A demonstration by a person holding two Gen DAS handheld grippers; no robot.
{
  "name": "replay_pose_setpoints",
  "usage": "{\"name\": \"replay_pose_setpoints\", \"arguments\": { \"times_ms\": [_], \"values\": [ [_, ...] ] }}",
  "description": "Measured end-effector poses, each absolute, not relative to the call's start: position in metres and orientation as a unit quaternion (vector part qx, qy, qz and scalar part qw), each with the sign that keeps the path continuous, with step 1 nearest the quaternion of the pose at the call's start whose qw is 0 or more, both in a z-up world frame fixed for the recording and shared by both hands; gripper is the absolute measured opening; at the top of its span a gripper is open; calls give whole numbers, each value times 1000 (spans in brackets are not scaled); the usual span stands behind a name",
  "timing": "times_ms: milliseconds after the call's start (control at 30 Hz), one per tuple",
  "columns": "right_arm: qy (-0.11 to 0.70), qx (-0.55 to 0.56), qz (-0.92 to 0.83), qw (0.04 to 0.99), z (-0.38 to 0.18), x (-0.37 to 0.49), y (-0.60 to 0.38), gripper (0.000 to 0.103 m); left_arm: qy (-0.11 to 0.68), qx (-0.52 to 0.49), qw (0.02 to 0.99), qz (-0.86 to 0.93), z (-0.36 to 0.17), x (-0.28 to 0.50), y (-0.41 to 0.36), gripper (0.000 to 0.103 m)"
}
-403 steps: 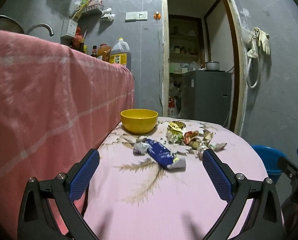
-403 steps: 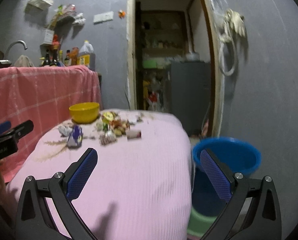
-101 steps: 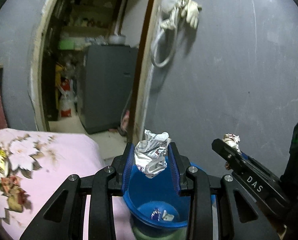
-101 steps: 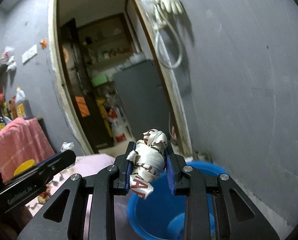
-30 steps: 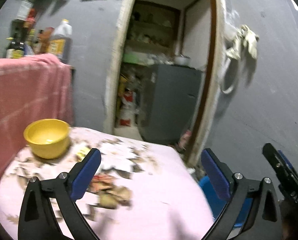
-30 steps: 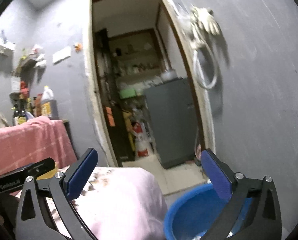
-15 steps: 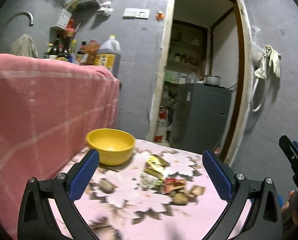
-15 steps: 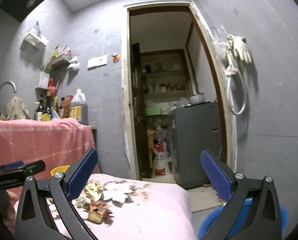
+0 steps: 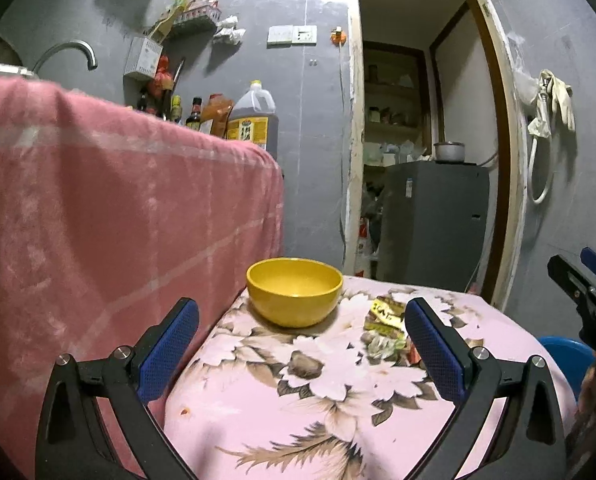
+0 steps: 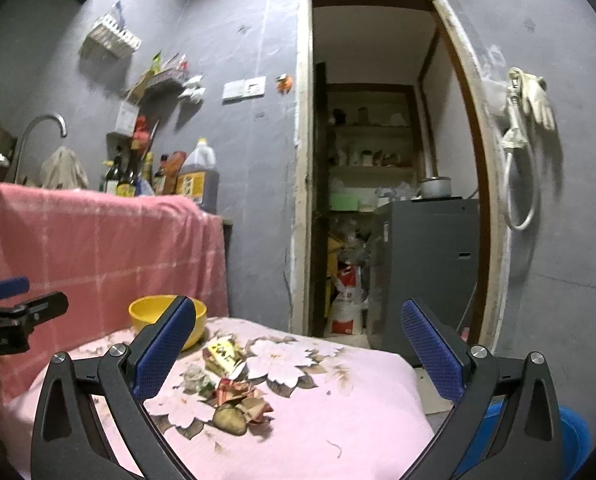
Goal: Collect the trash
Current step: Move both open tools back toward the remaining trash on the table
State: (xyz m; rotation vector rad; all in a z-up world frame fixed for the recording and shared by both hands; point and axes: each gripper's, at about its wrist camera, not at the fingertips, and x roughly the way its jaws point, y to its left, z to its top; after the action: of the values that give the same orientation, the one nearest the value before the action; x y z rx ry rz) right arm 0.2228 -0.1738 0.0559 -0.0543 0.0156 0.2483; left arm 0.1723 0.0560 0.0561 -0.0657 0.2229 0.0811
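Tongs, both pairs, left (image 9: 301,350) and right (image 10: 298,348), spread empty; one yellow bowl (image 9: 294,291).

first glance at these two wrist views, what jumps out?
The yellow bowl at the back of the pink flowered tablecloth, against the pink checked cloth draped on the left. Next, the small heap of crumpled wrappers mid-table, just right of the bowl. Both the left gripper and right gripper are wide open and empty, facing the table.
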Motion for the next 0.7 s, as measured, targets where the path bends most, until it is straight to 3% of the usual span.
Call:
{"name": "replay_pose_setpoints", "arguments": {
  "times_ms": [700],
  "values": [
    [156, -37, 186, 969, 30, 270, -151, 101, 298, -30, 954, 15, 20, 243, 59, 101]
  ]
}}
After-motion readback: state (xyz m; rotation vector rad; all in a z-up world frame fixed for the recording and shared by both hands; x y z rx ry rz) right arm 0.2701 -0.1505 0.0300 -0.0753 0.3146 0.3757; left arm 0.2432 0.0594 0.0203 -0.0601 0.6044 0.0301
